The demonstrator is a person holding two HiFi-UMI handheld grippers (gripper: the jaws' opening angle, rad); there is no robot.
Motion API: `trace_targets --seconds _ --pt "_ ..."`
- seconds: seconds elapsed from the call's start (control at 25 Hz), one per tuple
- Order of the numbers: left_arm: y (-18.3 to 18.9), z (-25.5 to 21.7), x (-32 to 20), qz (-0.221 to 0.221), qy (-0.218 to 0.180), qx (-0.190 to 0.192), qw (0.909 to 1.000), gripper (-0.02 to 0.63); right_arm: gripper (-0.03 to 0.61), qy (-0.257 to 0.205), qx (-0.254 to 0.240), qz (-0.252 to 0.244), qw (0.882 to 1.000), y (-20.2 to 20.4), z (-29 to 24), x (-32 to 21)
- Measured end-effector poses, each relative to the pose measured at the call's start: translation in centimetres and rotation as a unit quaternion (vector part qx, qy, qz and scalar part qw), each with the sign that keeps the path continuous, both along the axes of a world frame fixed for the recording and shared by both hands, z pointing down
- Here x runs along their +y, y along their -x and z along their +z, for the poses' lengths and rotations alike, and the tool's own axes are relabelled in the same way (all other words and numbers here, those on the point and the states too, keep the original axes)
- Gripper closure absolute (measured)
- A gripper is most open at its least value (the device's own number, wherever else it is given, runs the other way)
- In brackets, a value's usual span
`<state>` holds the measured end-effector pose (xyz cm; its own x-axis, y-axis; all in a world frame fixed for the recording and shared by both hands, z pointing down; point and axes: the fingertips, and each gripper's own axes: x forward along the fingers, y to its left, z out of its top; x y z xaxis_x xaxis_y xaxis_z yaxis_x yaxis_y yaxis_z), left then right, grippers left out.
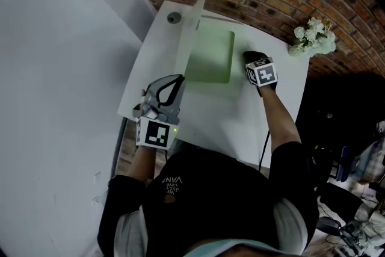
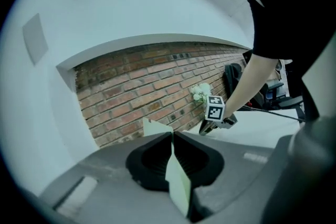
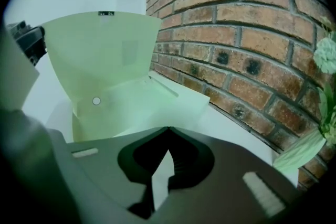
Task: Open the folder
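On table [image 1: 271, 129], 12 o'clock: green folder [image 1: 212, 60], half open. Left tongs [image 2: 172, 150], at its 9 o'clock, clamped on raised cover [image 1: 191, 30]. Right tongs [image 3: 168, 129], at 3 o'clock, closed, empty. I judge opening midway; next, swing cover toward 9 o'clock, lay flat.

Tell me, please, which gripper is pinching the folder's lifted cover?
The left gripper: the pale green cover sits edge-on between its shut jaws. The right gripper has its jaws together with nothing between them.
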<state>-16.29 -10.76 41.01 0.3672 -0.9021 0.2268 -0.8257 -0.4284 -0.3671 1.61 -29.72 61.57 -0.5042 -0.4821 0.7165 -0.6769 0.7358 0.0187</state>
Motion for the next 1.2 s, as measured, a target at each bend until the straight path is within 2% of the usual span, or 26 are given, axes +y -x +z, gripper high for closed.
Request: trace_targets --seconds 0.28,0.48,0.64,1.04,1.2 --pt "6.7 0.0 0.9 -0.083 0.008 0.064 0.9945 0.598 0.577 -0.003 0.026 -0.001 1.000 0.0 0.0 -0.1" --pt "10.3 0.7 1.3 -0.100 0.002 0.036 0.9943 0.597 0.577 -0.003 0.035 0.003 0.999 0.0 0.0 0.0" --pt "12.8 1.4 1.6 -0.126 0.013 0.060 0.9901 0.597 0.577 -0.002 0.041 0.008 0.999 0.1 0.0 0.0" --pt "18.4 4.4 2.5 -0.179 0.041 0.083 0.9796 0.588 0.578 -0.004 0.053 0.028 0.998 0.1 0.0 -0.1" --pt "20.3 5.8 2.7 -0.191 0.054 0.069 0.9777 0.580 0.578 -0.004 0.056 0.039 0.998 0.0 0.1 -0.1"
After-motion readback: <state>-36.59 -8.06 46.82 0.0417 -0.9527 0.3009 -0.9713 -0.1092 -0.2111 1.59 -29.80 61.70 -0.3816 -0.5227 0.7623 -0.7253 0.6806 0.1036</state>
